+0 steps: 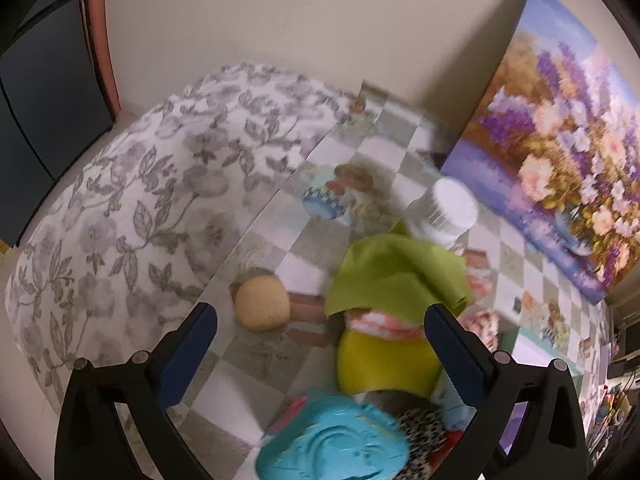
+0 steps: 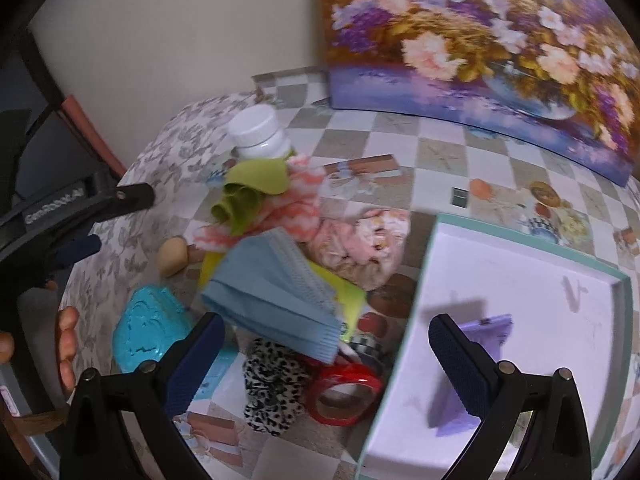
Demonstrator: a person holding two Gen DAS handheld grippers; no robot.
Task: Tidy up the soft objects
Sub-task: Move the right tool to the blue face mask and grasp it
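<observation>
Floral painting (image 2: 500,40) leans against a plain beige wall (image 1: 280,12).

My two wrist cameras look steeply down, close over the tabletop (image 1: 256,412); both views share the cloth pile (image 2: 280,216).

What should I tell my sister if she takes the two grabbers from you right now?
Left gripper: open, nothing held, over the pile.
Right gripper: open, nothing held, between the pile and the box.
Pile on the checked tablecloth: blue pleated face mask on top, green felt cloth, pink-and-white fuzzy cloth, pink floral fabric bundle, black-and-white spotted scrunchie, tan foam ball.
Hard things mixed in: turquoise plastic mould, red tape roll, white-capped bottle.
Done: one pale purple piece lies in the white box with a teal rim.
Left: the other soft things.
</observation>
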